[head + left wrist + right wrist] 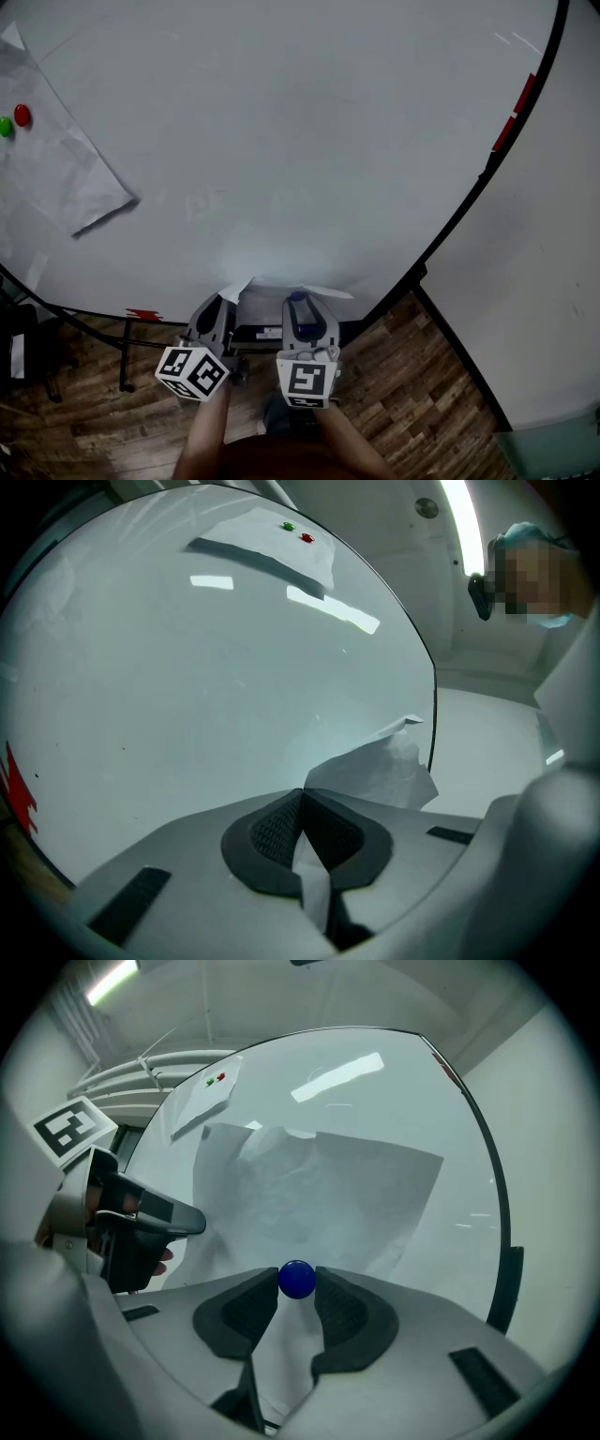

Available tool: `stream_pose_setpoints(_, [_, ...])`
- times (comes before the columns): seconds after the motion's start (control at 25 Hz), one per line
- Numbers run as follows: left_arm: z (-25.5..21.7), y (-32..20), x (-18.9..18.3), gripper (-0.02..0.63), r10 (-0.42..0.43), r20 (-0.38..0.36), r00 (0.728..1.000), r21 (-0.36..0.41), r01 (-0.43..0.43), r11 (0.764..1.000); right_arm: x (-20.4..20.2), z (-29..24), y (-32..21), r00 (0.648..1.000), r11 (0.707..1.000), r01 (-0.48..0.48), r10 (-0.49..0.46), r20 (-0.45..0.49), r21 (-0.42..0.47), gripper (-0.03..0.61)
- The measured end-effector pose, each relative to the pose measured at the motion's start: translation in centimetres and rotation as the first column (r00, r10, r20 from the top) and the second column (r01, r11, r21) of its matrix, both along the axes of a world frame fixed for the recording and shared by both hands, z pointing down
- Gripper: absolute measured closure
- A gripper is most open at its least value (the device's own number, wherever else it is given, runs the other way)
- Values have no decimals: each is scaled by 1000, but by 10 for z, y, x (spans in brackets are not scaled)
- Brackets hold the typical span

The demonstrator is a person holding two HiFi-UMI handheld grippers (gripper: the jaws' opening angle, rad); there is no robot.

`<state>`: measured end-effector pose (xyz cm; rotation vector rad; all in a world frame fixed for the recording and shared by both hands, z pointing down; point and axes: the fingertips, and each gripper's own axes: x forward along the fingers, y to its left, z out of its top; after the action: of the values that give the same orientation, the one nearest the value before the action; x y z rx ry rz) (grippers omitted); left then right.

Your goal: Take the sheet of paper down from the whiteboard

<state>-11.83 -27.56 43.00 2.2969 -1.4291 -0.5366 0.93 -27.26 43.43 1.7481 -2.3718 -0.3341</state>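
Whiteboard (281,141) fills the view. Sheet of paper (319,1194) lies against its lower edge, between both tools. Second sheet (56,159) is pinned upper left. Left gripper (302,803) has its jaws pinched tight on the sheet's corner. Right gripper (297,1290) jaws clamp a blue ball magnet (297,1279) on the sheet.

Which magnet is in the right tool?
The blue magnet, pinched in the right tool; the red magnet and green magnet sit on the far sheet.

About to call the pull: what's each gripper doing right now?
Left gripper: closed on an edge of the sheet of paper.
Right gripper: closed on a blue magnet.
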Motion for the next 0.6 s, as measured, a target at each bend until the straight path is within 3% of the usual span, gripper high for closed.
stream_pose_setpoints(0.6, [-4, 20, -41, 591, -59, -24, 998, -1, 59, 998, -1, -2, 7, 1000, 1000, -12, 12, 7, -9, 443])
